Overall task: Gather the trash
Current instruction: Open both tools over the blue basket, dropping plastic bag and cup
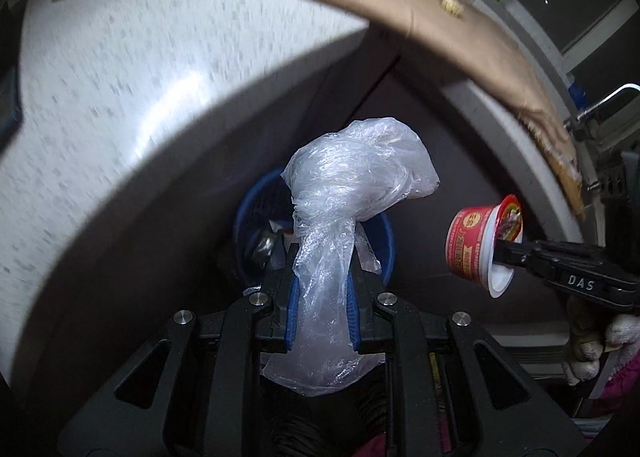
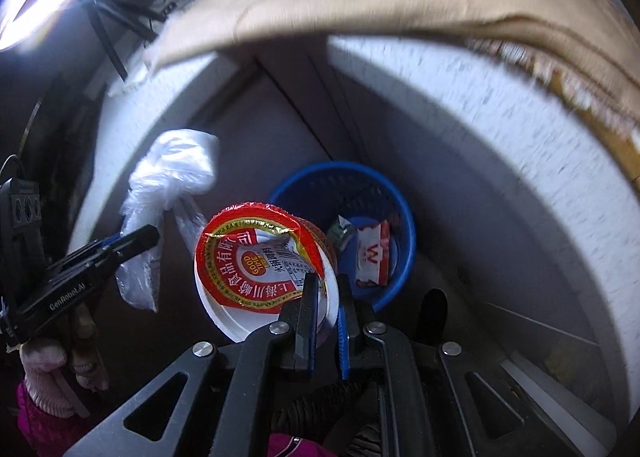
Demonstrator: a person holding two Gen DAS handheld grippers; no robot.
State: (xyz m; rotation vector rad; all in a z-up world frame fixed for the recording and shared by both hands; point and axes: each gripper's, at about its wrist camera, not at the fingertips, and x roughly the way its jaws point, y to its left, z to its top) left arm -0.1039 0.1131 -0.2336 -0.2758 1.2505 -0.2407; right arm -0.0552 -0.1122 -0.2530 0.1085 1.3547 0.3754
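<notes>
Gripping a crumpled plastic bag (image 1: 352,181), the left gripper (image 1: 322,289) hangs above a blue bin (image 2: 384,193); the right gripper (image 2: 326,297) pinches a red cup's (image 2: 256,257) rim.

Both my wrist cameras look down along my fingers, close above the round blue mesh plastic bin (image 1: 316,233) (image 2: 344,193), mid-frame in both.

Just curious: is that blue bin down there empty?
No. The blue plastic mesh bin already holds a red-and-white wrapper and other scraps.
</notes>
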